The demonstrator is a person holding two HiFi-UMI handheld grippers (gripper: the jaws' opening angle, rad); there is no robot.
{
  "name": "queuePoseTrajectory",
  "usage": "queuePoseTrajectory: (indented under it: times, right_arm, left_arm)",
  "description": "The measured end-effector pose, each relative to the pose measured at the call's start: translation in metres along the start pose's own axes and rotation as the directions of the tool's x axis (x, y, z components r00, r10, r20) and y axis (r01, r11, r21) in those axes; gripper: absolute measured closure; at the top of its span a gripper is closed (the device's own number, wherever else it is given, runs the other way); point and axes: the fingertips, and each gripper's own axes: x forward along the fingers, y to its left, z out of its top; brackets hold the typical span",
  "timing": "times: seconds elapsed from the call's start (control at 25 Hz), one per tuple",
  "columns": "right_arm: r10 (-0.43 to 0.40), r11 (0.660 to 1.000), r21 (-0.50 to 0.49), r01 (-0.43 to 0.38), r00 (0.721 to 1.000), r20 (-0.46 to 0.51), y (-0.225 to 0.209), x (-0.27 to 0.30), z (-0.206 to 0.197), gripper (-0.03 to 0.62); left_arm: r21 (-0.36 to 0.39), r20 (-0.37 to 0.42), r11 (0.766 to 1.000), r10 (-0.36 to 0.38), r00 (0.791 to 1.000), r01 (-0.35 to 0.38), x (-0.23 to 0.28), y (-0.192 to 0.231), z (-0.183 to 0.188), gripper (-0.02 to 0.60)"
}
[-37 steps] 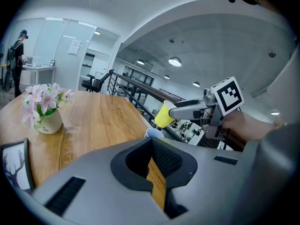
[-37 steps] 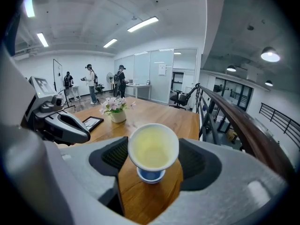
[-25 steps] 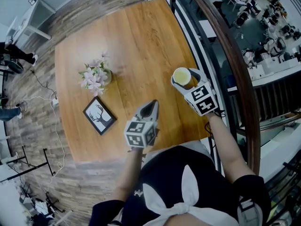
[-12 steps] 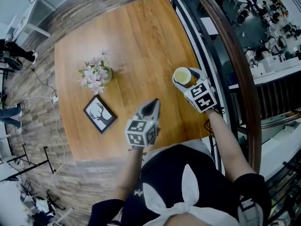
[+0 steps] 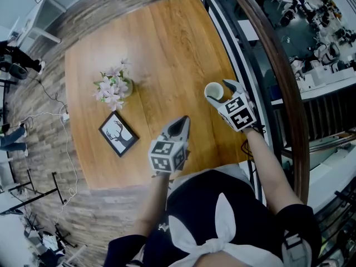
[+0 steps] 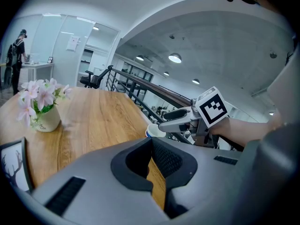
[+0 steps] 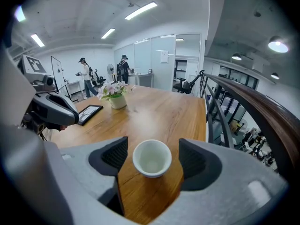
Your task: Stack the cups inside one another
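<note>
Standing upright on the wooden table (image 7: 159, 111), a white cup (image 7: 151, 158) sits between the right gripper (image 5: 217, 91) jaws, which are spread wide, clear of its sides. The left gripper (image 6: 151, 149) jaws are pressed together, empty. Beyond them lie a picture frame (image 7: 90, 112) and a flower vase (image 7: 117, 101).

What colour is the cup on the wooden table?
White; the cup shows best in the right gripper view.

Seen from the left claw (image 6: 151, 145), the small white ceramic cup (image 6: 152, 131) just past its tips is mostly hidden behind its grey body. The black-framed deer picture (image 6: 11, 165) off to its left gets chopped by the edge. The people (image 7: 84, 74) way beyond the right claw (image 7: 152, 150) are too tiny to make out.
</note>
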Motion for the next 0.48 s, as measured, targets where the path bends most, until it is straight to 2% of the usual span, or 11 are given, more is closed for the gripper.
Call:
queuePoseTrajectory:
  times: [0.48]
  right_arm:
    - [-0.038,0.999,-0.004,0.038,0.993,0.116,0.005,-0.032,0.028,0.271]
  left_arm:
    - [0.026,0.03,1.0,-0.001,1.0,0.0,-0.003,-0.004,0.012,0.565]
